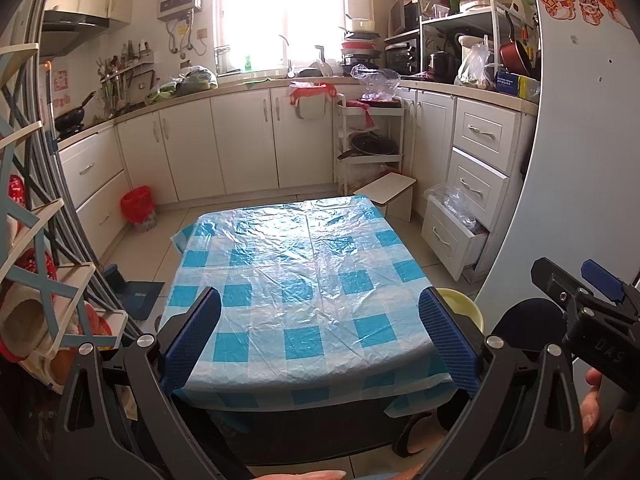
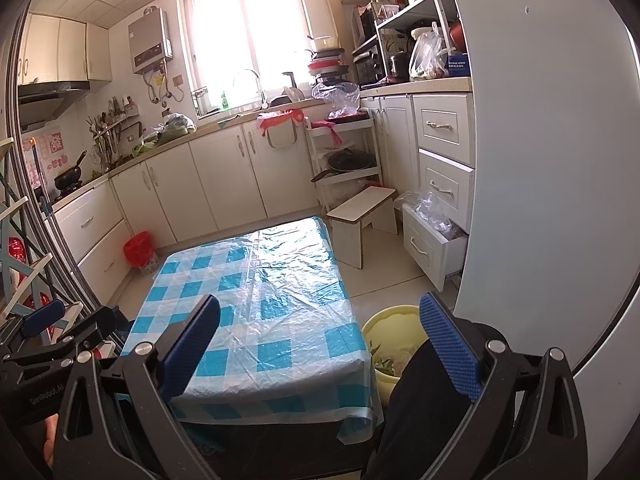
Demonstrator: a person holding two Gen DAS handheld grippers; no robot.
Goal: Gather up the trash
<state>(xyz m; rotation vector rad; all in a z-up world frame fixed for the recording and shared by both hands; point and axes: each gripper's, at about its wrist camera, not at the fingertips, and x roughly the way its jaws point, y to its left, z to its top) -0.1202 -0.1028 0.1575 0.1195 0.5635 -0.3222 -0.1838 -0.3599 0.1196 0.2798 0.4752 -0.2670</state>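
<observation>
A low surface (image 1: 304, 280) stands in the middle of a small kitchen, covered with a blue and white checked plastic sheet, and nothing lies on the sheet. Its long axis runs away from the cameras toward the window (image 1: 280, 12) and the white cabinets (image 1: 240, 140) under it. On the floor just beside the right near corner of the surface stands a pale yellow bin (image 2: 390, 344); it is upright with the mouth pointing up, and green scraps lie inside. A red-lined bin (image 1: 138, 208) stands well apart, by the left cabinets. A small white stool (image 2: 362, 216) is near the far right corner, beside an open drawer (image 2: 430, 240) with clear plastic in it. The left tool (image 1: 320, 336) hangs over the near edge with its blue fingers spread and nothing between them. The right tool (image 2: 320, 340) is also spread wide and empty.
</observation>
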